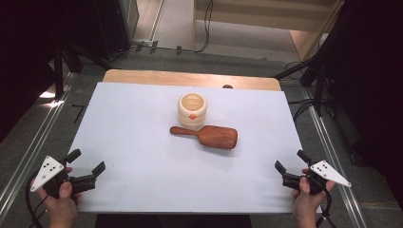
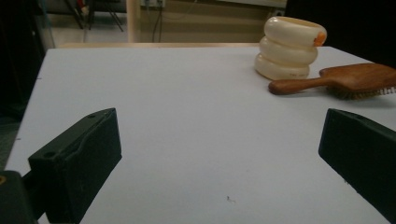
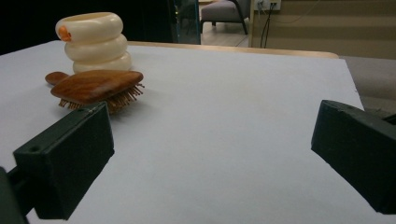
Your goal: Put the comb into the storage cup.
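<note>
Nothing is held yet, so this looks like the very start: the left gripper [image 1: 88, 167] and the right gripper [image 1: 291, 165] are kept low at the near edge of the table [image 1: 142, 161], both with jaws wide apart and empty. The brush [image 1: 209, 135] is seen lying bristles down, far ahead of both sets of jaws, with its handle touching or almost touching the cup [image 1: 192, 110] behind it. A reach forward is probably needed next, with the open jaws placed around the brush or the cup.

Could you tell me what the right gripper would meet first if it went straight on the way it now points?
Probably nothing: the open right gripper aims across bare white table; the wooden hairbrush lies left of that line.
</note>
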`<state>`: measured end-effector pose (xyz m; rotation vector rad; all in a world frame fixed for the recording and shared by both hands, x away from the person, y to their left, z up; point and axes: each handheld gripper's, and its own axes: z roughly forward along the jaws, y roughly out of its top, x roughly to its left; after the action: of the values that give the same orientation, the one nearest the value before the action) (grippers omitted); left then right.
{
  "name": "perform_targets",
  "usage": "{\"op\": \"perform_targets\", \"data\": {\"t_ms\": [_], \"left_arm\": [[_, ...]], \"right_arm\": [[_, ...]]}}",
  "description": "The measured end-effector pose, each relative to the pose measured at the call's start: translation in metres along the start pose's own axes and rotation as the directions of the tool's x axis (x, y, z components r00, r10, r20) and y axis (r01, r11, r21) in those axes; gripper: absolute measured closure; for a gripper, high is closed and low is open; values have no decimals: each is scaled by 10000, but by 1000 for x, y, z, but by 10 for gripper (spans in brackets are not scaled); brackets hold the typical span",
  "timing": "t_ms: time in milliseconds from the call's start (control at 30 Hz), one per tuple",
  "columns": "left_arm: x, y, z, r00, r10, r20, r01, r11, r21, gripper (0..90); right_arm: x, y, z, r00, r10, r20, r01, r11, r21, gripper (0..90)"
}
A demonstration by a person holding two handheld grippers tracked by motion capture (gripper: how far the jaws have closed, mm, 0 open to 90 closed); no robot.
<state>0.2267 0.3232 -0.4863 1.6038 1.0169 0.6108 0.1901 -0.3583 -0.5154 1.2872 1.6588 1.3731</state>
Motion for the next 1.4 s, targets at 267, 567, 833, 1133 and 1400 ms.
{"op": "perform_targets", "data": {"t_ms": [267,567,833,1133,1400], "left_arm": [[-4,11,1,9998,-76,156,79,9998,-193,2],[-21,27,19,9999,-31,-134,34,9997,232,427],[-29,41,43,9993,58,365,-82,9978,654,868],[-38,48,75,9925,261,1194,-434,9886,1445,900],[-43,56,101,9860,144,1662,-436,9839,1734,900]], "right_arm": [[3,0,3,9996,-272,-9,272,9995,130,0],[3,-1,3,9997,-236,-63,236,9996,135,0],[4,0,4,9994,-350,-66,351,9991,251,0],[4,0,4,9994,-352,-69,353,9991,247,0],[5,0,4,9994,-339,-48,340,9991,262,0]]}}
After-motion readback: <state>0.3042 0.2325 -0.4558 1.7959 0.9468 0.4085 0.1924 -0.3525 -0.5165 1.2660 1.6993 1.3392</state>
